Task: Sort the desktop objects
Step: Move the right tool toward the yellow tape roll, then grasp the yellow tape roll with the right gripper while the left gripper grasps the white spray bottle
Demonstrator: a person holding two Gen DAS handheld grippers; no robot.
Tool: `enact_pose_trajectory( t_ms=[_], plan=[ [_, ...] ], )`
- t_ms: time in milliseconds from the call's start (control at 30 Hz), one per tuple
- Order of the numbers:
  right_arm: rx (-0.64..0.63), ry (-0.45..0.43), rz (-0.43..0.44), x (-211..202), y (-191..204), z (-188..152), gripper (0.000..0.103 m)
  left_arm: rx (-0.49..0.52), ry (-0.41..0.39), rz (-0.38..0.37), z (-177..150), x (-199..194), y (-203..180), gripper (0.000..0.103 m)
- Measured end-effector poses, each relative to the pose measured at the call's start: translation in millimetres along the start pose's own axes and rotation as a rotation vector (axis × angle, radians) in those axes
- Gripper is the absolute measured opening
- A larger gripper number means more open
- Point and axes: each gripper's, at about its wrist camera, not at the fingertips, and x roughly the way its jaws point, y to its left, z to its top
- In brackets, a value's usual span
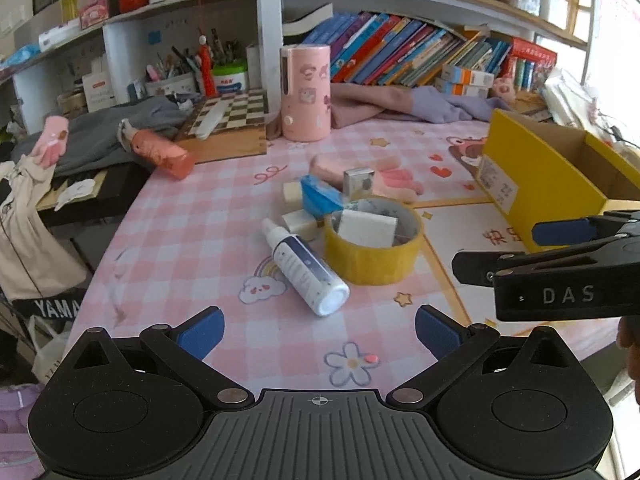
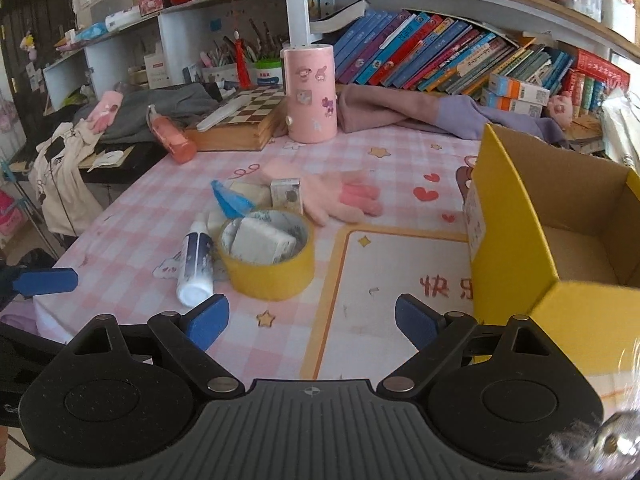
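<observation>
Left gripper (image 1: pixel 319 332): fingers spread wide, empty, near edge of tabletop (image 1: pixel 180 248).
Right gripper (image 2: pixel 312 320): fingers spread, empty.
Clutter: spray bottle (image 1: pixel 306 266) lying touching yellow tape roll (image 1: pixel 372 256); white eraser (image 1: pixel 366 228) inside roll; blue piece (image 1: pixel 320 196) behind.
Yellow box (image 2: pixel 520 240): right, open.
Far: pink canister (image 1: pixel 306 92), chessboard (image 1: pixel 232 116).

A tape roll (image 2: pixel 267 258) lies near the middle of the counter (image 2: pixel 400 264), with a block (image 2: pixel 260 242) resting inside its ring. A spray bottle (image 2: pixel 195 266) lies on its side just left of the roll, touching it. Behind the roll sit a small box (image 2: pixel 286 193) and a glove (image 2: pixel 340 196) — the glove reaching toward the right edge. An open carton (image 2: pixel 560 240) stands at the right edge. Toward the back edge stands a canister (image 2: pixel 310 94), a chessboard (image 2: pixel 244 118) to its left — books (image 2: pixel 432 60) are shelved behind.
</observation>
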Motion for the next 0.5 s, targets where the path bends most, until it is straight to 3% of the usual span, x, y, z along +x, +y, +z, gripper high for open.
enact_pose_trajectory(
  t_ms=[300,500],
  plan=[
    [0.013,0.089,0.051,46,2,26,0.094,0.001,0.051,0.024,9,19,12,0.102],
    [-0.054,0.135,0.071,80,20,38,0.094,0.008,0.067,0.037,12,23,20,0.103]
  ],
)
